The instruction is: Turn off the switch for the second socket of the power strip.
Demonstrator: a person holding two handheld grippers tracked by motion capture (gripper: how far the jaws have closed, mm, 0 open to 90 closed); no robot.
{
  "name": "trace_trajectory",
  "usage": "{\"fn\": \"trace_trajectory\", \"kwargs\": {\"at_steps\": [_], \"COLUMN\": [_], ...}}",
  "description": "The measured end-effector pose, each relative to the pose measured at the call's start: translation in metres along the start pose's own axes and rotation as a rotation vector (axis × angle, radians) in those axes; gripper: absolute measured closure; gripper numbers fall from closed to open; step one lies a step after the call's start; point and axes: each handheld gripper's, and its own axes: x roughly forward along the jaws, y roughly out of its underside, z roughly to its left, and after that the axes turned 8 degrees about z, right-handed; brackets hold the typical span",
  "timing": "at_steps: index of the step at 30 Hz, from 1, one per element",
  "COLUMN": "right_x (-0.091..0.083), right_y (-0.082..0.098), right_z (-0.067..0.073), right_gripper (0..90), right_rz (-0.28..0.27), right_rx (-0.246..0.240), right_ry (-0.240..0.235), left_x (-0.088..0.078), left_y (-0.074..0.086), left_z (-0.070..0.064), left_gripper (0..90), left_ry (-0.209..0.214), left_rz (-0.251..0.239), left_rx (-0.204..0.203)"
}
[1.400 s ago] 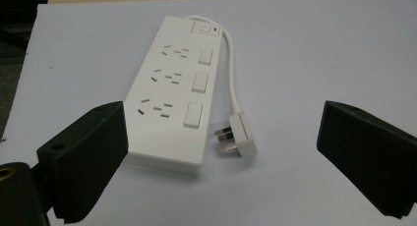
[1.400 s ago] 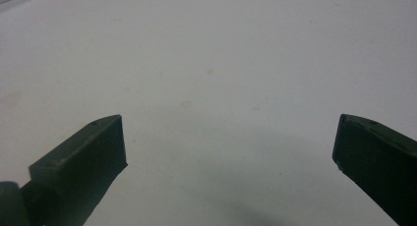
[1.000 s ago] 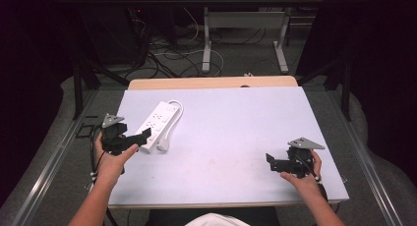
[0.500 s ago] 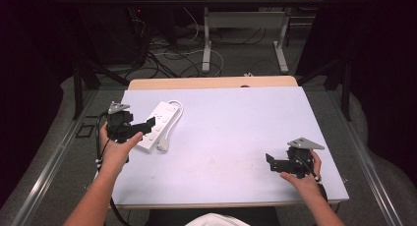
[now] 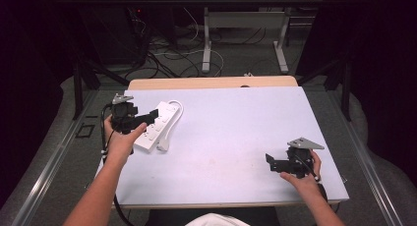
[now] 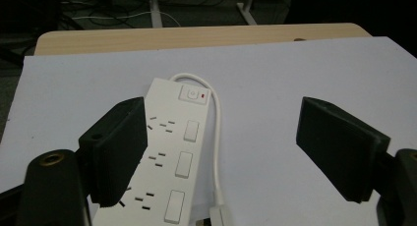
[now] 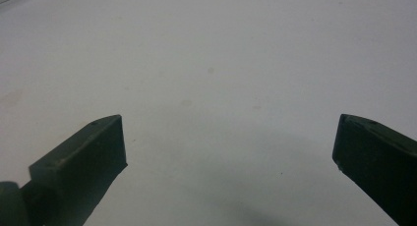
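I am on the approach step: my left gripper (image 5: 147, 119) hovers over the white power strip (image 6: 172, 164) at the desk's (image 5: 231, 123) left side, jaws apart and just been closing, not gripping it. The right gripper (image 5: 269, 160) rests with jaws apart over bare desk. Next I must lower and center the strip's body between the left jaws before closing.

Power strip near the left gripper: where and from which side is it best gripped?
Probably across the narrow width of the power strip, mid-body, coming from above. It lies flat on the table, long and slim, so its two long edges suit the jaws. Its cord runs along one edge, so grip clear of it. The left gripper stands open, its jaws just closing.
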Motion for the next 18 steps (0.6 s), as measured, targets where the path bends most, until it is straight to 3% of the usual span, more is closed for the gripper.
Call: {"fn": "trace_trajectory", "kwargs": {"at_steps": [9, 18], "right_x": [0.001, 0.002], "right_y": [0.000, 0.000], "right_z": [-0.001, 0.000], "right_gripper": [0.0, 0.0], "right_rz": [0.003, -0.001], "right_rx": [0.000, 0.005], "right_ry": [-0.009, -0.004], "left_x": [0.010, 0.018], "left_y": [-0.007, -0.010], "left_z": [0.005, 0.011], "left_gripper": [23.6, 35.3], "left_ry": [-0.009, -0.027], "left_rz": [0.018, 0.008], "left_rx": [-0.019, -0.036]}}
